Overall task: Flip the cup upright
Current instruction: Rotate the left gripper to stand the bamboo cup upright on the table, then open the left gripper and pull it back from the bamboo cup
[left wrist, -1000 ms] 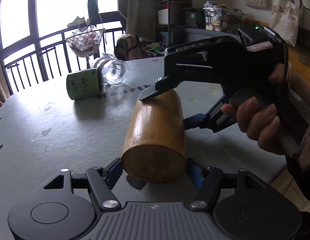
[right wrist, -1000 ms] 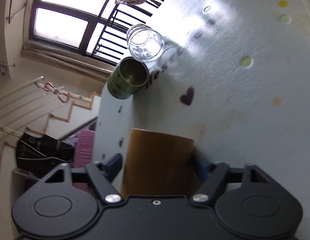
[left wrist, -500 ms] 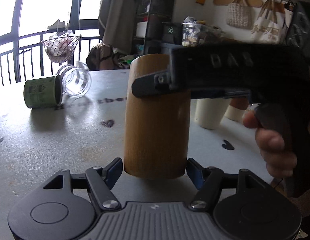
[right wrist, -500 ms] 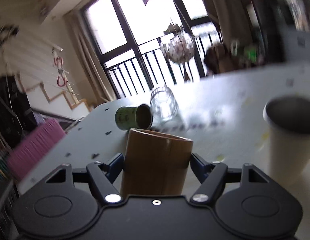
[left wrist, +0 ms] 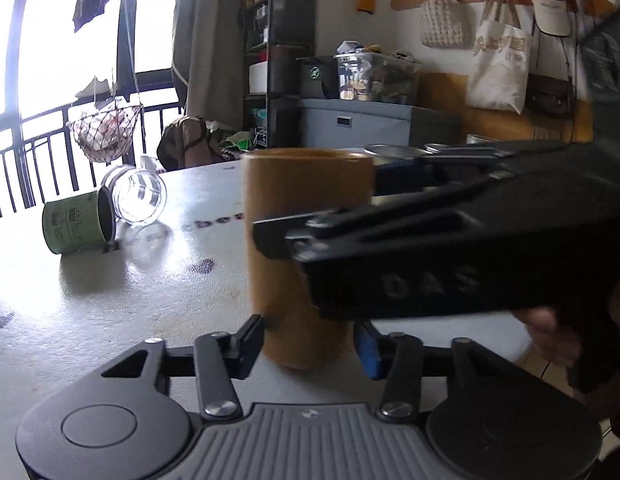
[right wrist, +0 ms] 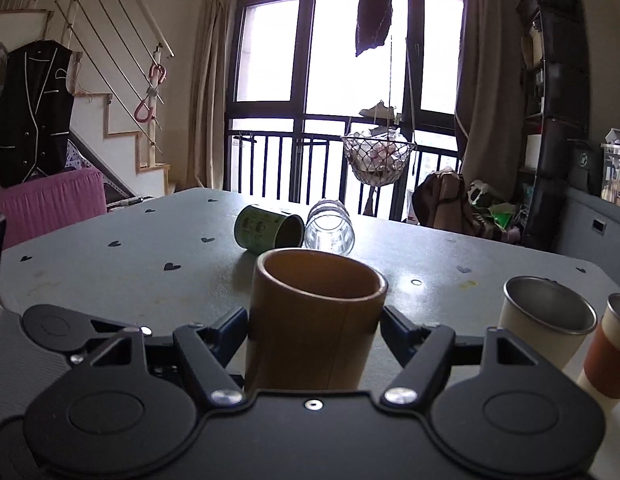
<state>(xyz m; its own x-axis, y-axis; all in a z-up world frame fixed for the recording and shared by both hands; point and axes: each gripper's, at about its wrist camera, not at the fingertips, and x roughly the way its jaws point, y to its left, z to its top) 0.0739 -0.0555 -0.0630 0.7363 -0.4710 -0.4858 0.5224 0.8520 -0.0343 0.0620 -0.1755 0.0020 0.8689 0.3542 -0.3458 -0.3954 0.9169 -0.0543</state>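
A brown bamboo cup (left wrist: 305, 248) stands upright with its mouth up on the grey table (left wrist: 109, 300). It also shows in the right wrist view (right wrist: 314, 320). My right gripper (right wrist: 314, 324) is shut on the cup's sides; its black body crosses the left wrist view from the right. My left gripper (left wrist: 310, 340) has its fingers on both sides of the cup's base, a small gap showing on the left side.
A green tin mug (right wrist: 267, 232) and a clear glass jar (right wrist: 330, 230) lie on their sides further back on the table. Two metal-lined cups (right wrist: 546, 328) stand upright at the right. The table's edge is near on the right.
The cup has gone from lying tilted to standing upright. The right gripper swung round with it and is now level. The left gripper's fingers have drawn slightly away from the base.
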